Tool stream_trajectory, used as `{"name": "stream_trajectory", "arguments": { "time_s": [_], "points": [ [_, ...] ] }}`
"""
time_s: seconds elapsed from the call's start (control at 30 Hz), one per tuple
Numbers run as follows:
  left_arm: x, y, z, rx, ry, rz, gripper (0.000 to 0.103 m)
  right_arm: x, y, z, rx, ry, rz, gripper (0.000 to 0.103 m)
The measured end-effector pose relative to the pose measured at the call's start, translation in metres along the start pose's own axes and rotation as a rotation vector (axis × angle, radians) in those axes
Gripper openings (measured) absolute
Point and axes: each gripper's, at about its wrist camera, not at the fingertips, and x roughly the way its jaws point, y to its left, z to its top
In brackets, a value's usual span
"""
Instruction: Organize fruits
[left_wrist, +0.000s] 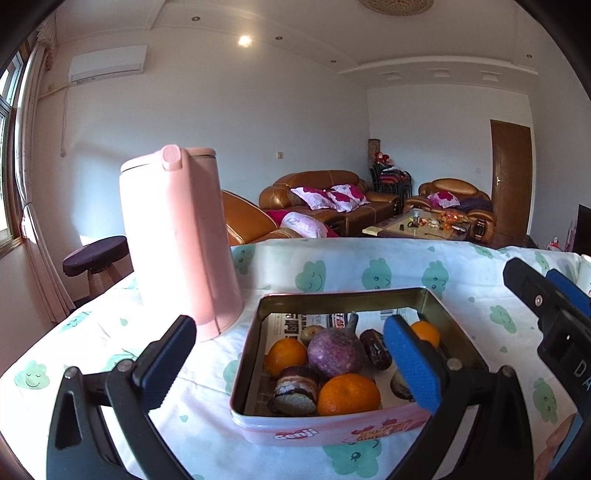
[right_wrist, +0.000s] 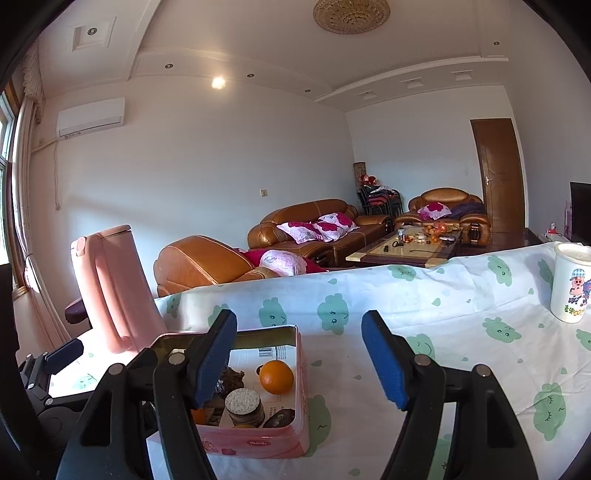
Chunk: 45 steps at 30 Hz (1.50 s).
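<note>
The left gripper (left_wrist: 291, 354) is held spread wide, nothing pinched; its pads hang in front of the pink tin (left_wrist: 332, 428) on the clouded tablecloth (left_wrist: 406, 266). The right gripper (right_wrist: 299, 354) is likewise parted and empty, above the tin's right edge. Inside the tin, oranges (left_wrist: 349, 395), a purple fruit (left_wrist: 336, 352) and dark round items are seen. One orange is partly hidden behind the left gripper's right pad. A pink kettle (left_wrist: 177, 236) stands beside the tin; a printed cup (right_wrist: 570, 282) is cut off at the right wrist view's edge.

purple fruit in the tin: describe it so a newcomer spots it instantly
On the table with the cloud-print cloth, right of the tall pink kettle, sits an open pink tin. The purple fruit lies mid-tin among oranges and dark snack cakes: the only mottled purple round item, with a stem.
</note>
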Motion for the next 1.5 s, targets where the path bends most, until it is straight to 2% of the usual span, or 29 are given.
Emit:
{"name": "stream_trajectory", "arguments": {
  "time_s": [1.13, 1.5],
  "points": [
    [0.0009, -0.0026, -0.0003, 0.001, 0.009, 0.004, 0.103, -0.0023, 0.0004, 0.0006, -0.007, 0.006, -0.008, 0.072],
    [0.0061, 0.0018, -0.0009, -0.012, 0.039, 0.028, 0.103, -0.0010, 0.0003, 0.0000, -0.010, 0.015, -0.007, 0.072]
  ]
}}
